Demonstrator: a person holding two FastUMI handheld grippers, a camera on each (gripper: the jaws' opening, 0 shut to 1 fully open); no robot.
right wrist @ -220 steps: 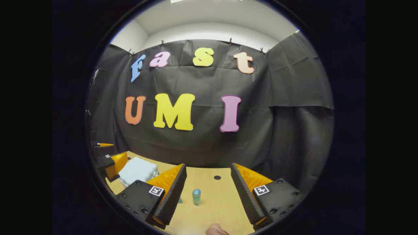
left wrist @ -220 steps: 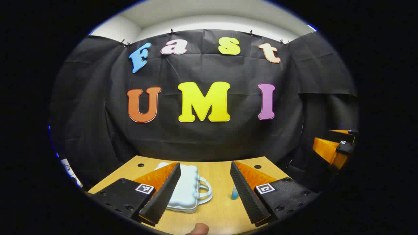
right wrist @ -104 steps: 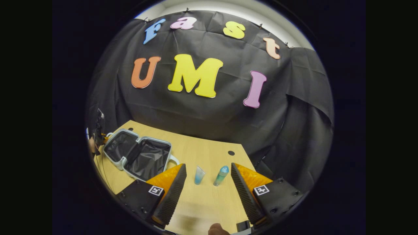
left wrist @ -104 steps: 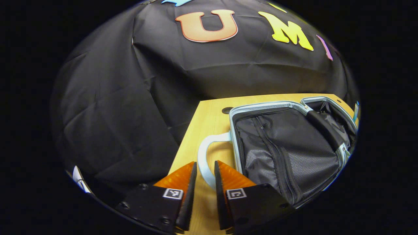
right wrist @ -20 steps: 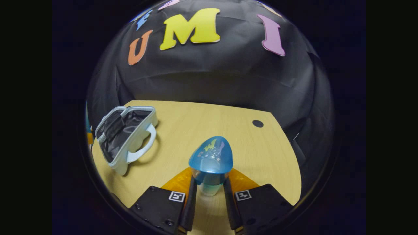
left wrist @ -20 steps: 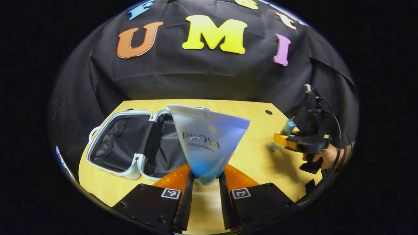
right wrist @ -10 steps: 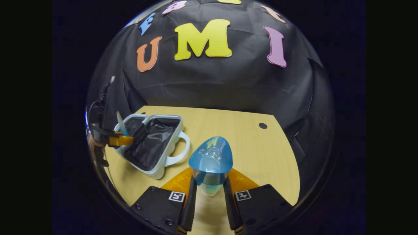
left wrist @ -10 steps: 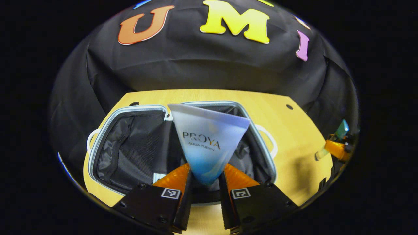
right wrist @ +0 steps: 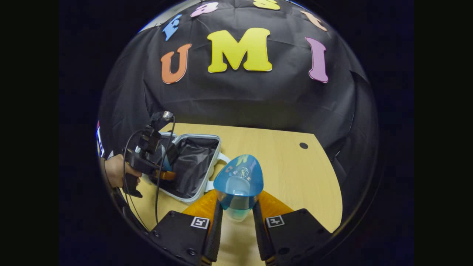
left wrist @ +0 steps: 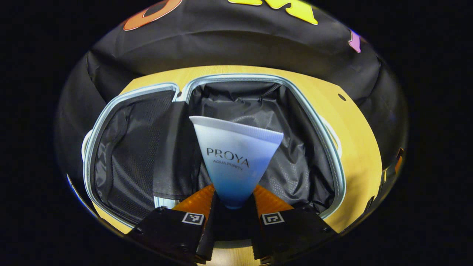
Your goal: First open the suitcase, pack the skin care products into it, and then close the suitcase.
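Left gripper view: left gripper (left wrist: 232,207) gripping tube (left wrist: 236,159) of skin care product by narrow end, both fingers pressing on it, wide crimped end pointing away. Tube hanging over right half of open suitcase (left wrist: 325,147), which is lying flat on wooden table (left wrist: 364,162), dark lining showing.

Right gripper view: right gripper (right wrist: 236,218) clamping blue-capped bottle (right wrist: 238,183) between both fingers, above table, just beside suitcase handle (right wrist: 221,159). Hand (right wrist: 116,173) holding left gripper over suitcase at far left.
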